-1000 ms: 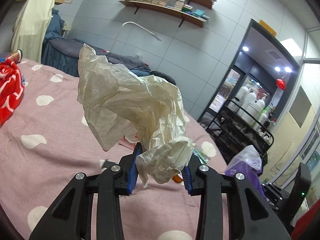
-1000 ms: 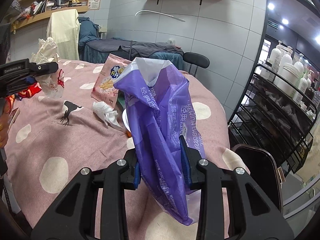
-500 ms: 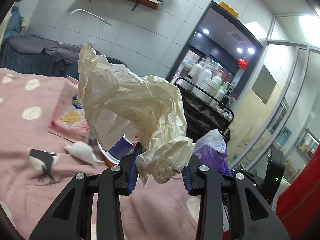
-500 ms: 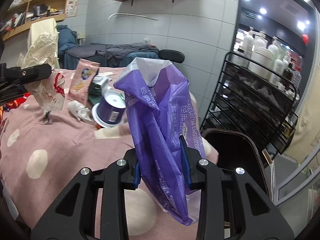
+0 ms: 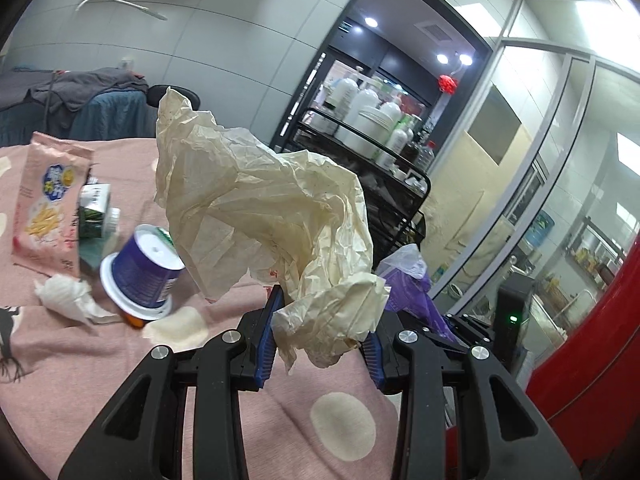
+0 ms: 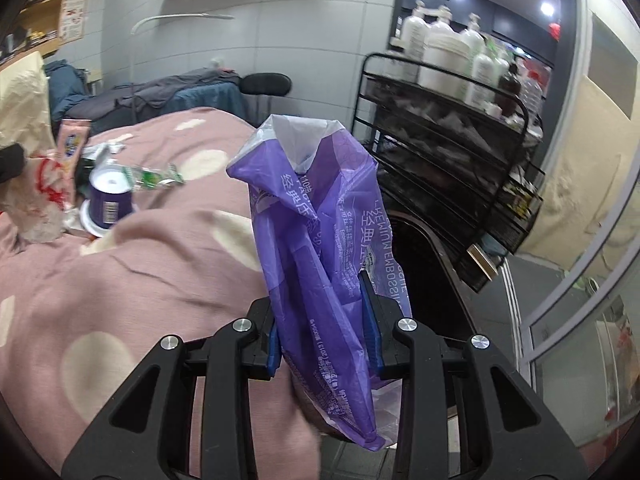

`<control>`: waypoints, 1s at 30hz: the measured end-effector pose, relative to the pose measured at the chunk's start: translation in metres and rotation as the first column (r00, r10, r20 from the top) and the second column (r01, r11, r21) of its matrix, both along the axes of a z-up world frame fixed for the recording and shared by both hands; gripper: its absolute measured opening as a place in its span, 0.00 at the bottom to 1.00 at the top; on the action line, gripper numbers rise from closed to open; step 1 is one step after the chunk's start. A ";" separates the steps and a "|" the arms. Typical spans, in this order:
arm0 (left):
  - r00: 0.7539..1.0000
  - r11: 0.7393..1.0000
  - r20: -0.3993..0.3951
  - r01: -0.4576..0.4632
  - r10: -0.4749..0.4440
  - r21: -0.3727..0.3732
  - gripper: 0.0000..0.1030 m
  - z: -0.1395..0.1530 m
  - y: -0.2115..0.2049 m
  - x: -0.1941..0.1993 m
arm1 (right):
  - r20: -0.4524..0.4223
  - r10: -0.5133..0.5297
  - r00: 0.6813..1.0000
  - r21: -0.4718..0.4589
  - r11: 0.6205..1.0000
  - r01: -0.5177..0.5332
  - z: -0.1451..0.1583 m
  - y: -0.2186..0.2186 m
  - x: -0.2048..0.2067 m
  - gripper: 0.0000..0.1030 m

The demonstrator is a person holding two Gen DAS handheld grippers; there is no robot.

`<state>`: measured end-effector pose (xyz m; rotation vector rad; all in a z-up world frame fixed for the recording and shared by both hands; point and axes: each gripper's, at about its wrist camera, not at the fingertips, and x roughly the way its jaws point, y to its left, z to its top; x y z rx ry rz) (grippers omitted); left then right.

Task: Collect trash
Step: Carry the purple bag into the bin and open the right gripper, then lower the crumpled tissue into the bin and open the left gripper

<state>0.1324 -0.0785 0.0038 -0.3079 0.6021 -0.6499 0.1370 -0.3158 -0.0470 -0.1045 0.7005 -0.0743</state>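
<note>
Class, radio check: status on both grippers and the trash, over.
Left gripper shut on crumpled paper. Right gripper shut on purple bag. Cup, snack packet, tissue on the bedspread.

My left wrist view looks along its fingers, close over the pink spotted bedcover (image 5: 100, 364), facing the black wire rack (image 5: 396, 196), my right wrist view faces the same rack (image 6: 448, 152), both share the overturned purple cup (image 5: 140, 276) (image 6: 108, 196).

I see grey tiled walls (image 5: 224, 40), a black wire rack (image 6: 452, 152) of bottles, ceiling spotlights, glass partition (image 5: 568, 184).
</note>
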 end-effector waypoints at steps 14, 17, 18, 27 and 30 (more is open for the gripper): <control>0.988 0.986 -0.014 0.152 -0.151 0.069 0.35 -0.008 -0.056 0.006 | -0.184 -0.130 0.974 -0.003 0.991 0.132 -0.071 -0.059 0.039 0.38; 0.986 0.983 -0.015 0.166 -0.166 0.082 0.35 -0.008 -0.060 0.007 | -0.206 -0.153 0.966 0.009 0.987 0.158 -0.077 -0.068 0.039 0.59; 0.985 0.981 -0.017 0.172 -0.171 0.085 0.35 -0.009 -0.062 0.007 | -0.205 -0.158 0.966 0.010 0.987 0.163 -0.078 -0.069 0.038 0.67; 0.976 0.970 -0.018 0.216 -0.215 0.115 0.35 -0.008 -0.087 0.009 | -0.134 -0.192 0.972 0.069 0.977 0.202 -0.065 -0.072 0.008 0.82; 0.974 0.966 -0.021 0.227 -0.226 0.122 0.35 -0.008 -0.095 0.013 | -0.115 -0.194 0.974 0.092 0.974 0.205 -0.060 -0.071 -0.005 0.84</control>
